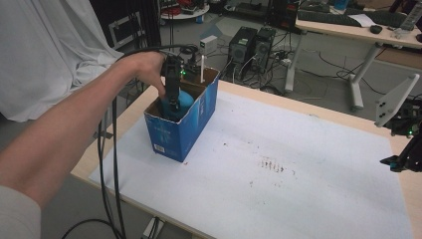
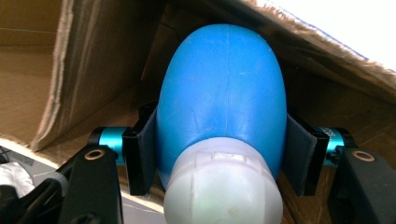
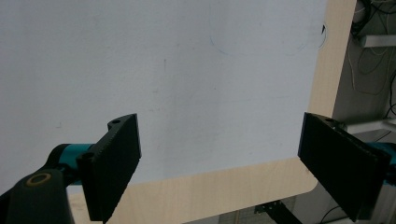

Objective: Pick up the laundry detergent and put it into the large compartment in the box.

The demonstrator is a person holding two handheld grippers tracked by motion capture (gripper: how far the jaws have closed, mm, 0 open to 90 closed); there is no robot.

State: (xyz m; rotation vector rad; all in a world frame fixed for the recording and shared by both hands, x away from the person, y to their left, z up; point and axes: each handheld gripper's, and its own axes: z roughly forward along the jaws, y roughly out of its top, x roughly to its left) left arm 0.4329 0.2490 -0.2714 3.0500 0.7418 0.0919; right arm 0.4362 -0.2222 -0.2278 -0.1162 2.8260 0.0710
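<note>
A blue rounded bottle with a white cap sits between the jaws of my left gripper, which is shut on its sides. In the high view that left gripper reaches down into an open blue cardboard box at the table's far left, and the blue bottle shows just inside the box's top. My right gripper stands open over the white sheet near the table's corner, with nothing between its jaws. In the high view the right gripper is at the far right edge.
A white sheet covers most of the wooden table and carries a patch of dark specks. Cables hang off the left edge. Computer towers and a desk stand beyond the table.
</note>
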